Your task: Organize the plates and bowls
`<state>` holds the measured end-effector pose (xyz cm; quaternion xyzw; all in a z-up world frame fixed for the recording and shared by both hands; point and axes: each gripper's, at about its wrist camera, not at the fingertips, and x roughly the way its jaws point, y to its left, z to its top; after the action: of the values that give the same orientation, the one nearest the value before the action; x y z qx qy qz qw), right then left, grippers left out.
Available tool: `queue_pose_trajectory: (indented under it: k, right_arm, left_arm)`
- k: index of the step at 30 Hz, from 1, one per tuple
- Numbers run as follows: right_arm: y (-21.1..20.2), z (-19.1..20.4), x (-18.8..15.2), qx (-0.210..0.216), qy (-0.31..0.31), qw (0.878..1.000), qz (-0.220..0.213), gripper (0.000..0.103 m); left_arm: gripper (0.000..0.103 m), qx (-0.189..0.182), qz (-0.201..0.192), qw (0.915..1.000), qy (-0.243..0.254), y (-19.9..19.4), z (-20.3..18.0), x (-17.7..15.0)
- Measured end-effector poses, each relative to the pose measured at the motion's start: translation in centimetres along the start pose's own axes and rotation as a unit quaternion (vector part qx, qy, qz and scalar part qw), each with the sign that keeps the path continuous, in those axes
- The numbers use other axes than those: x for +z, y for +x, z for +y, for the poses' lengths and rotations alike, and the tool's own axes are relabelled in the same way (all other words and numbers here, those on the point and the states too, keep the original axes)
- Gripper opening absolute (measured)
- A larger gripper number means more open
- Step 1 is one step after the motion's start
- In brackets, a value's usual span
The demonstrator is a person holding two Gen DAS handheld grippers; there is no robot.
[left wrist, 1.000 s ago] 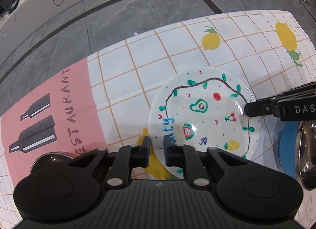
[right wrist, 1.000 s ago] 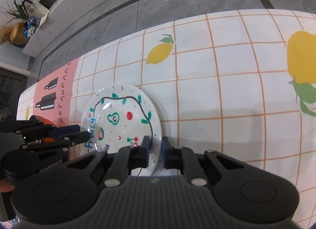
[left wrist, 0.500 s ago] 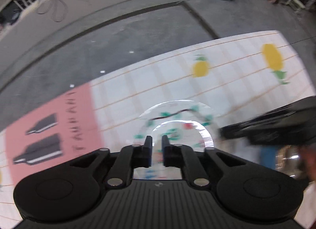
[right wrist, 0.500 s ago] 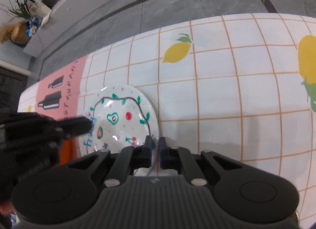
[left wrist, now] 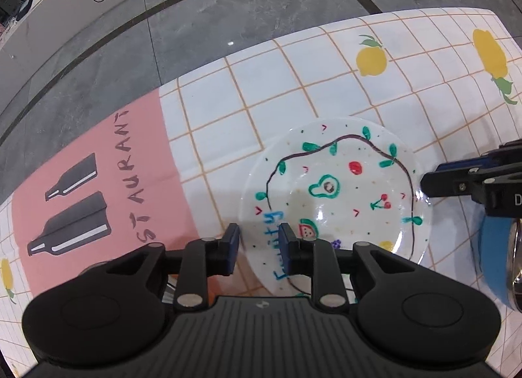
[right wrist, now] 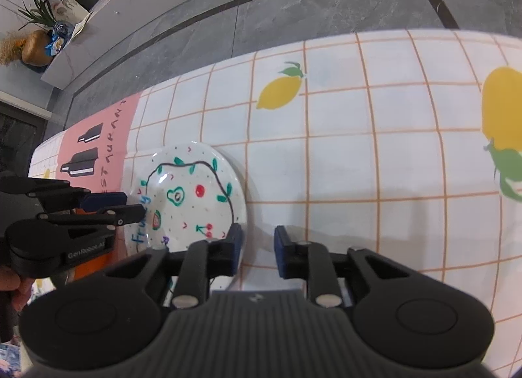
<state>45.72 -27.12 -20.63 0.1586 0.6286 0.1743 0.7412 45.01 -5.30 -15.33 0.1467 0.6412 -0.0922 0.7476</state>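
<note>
Bare tablecloth (right wrist: 375,165) beyond plate (right wrist: 195,188)

A table in checked lemon-print cloth (left wrist: 293,84) bears a fruit-painted plate (left wrist: 336,195).

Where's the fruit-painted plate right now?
The plate lies flat on the checked tablecloth, just right of its pink panel. The left gripper straddles its near-left rim, jaws opening; the right gripper opens at its right edge.

Two close, downward wrist views from opposite sides, sharing the plate (left wrist: 336,195).
</note>
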Motion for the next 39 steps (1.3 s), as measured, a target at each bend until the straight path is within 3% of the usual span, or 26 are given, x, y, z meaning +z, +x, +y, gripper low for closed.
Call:
queue_pose_trajectory:
  k: [3,8,13,18,21,24,33,39]
  right_arm:
    - [0.0,-0.5,-0.1,0.010,0.010,1.000,0.003,0.021]
    - [-0.2,-1.1,0.2,0.005,0.019,1.000,0.005,0.020]
    - [-0.6,-1.9,0.4,-0.007,0.029,0.999,0.013,0.020]
    - [-0.7,-2.1,0.5,-0.006,0.019,0.999,0.027,0.020]
    - [-0.7,-2.2,0.5,-0.003,0.021,0.999,0.027,0.020]
    - [-0.4,-2.5,0.2,0.009,0.035,0.999,0.034,0.010]
    - [-0.7,-2.1,-0.4,0.002,0.041,0.999,0.008,0.009]
    - [-1.3,-1.6,-0.2,0.004,0.040,0.999,-0.003,0.009]
  left_arm:
    - [0.028,-0.012,-0.008,0.9997,-0.017,-0.2,0.0,-0.1]
    - [0.030,-0.076,-0.021,0.9961,-0.039,-0.4,-0.5,-0.1]
    - [0.040,-0.067,0.006,0.9971,-0.037,-0.1,-0.5,-0.5]
    - [0.036,-0.106,0.002,0.9930,-0.052,0.1,-0.2,-1.2]
    - [0.036,-0.105,-0.006,0.9931,-0.053,0.0,-0.2,-1.5]
    - [0.034,-0.104,-0.013,0.9927,-0.059,-0.2,-0.1,-1.6]
    - [0.022,-0.097,-0.035,0.9919,-0.073,-1.0,0.4,-2.2]
    - [0.021,-0.092,-0.049,0.9914,-0.080,-2.1,0.9,-2.2]
